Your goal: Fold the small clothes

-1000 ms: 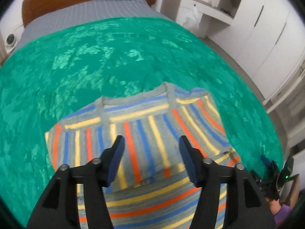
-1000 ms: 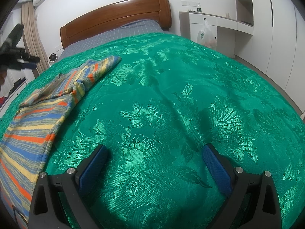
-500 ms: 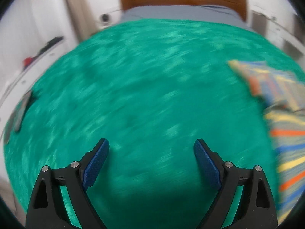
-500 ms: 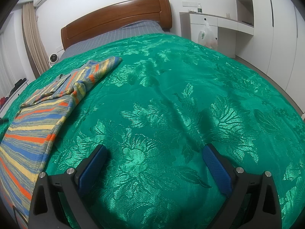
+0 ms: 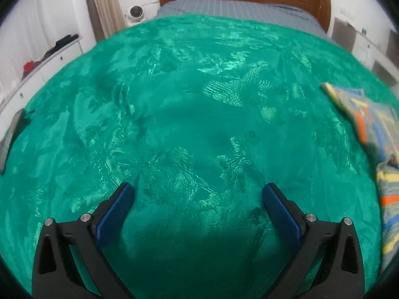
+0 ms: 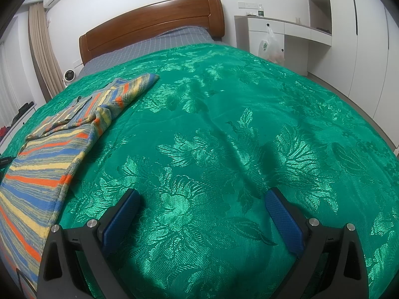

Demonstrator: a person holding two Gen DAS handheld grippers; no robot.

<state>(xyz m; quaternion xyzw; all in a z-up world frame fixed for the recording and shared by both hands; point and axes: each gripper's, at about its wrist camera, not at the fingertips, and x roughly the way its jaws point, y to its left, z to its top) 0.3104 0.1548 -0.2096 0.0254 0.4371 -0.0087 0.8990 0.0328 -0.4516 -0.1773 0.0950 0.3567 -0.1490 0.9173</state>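
Observation:
A striped knit garment [image 6: 49, 154], grey with orange, yellow and blue stripes, lies partly folded on the green bedspread [image 6: 224, 137]. In the right wrist view it is at the left; in the left wrist view its edge [image 5: 374, 129] shows at the far right. My left gripper [image 5: 198, 195] is open and empty over bare bedspread, left of the garment. My right gripper [image 6: 202, 200] is open and empty over bare bedspread, right of the garment.
A wooden headboard [image 6: 152, 30] and grey sheet [image 6: 154, 43] are at the far end. White cabinets [image 6: 349, 37] and a hanging plastic bag [image 6: 270, 47] stand at the right. A curtain [image 5: 104, 2], a white shelf [image 5: 37, 67] and a grey flat object [image 5: 11, 137] are at the left.
My left gripper has swung left off the garment and opened wider; it now faces bare bedspread. The right gripper has stayed still. The other gripper left the right view's upper-left corner.

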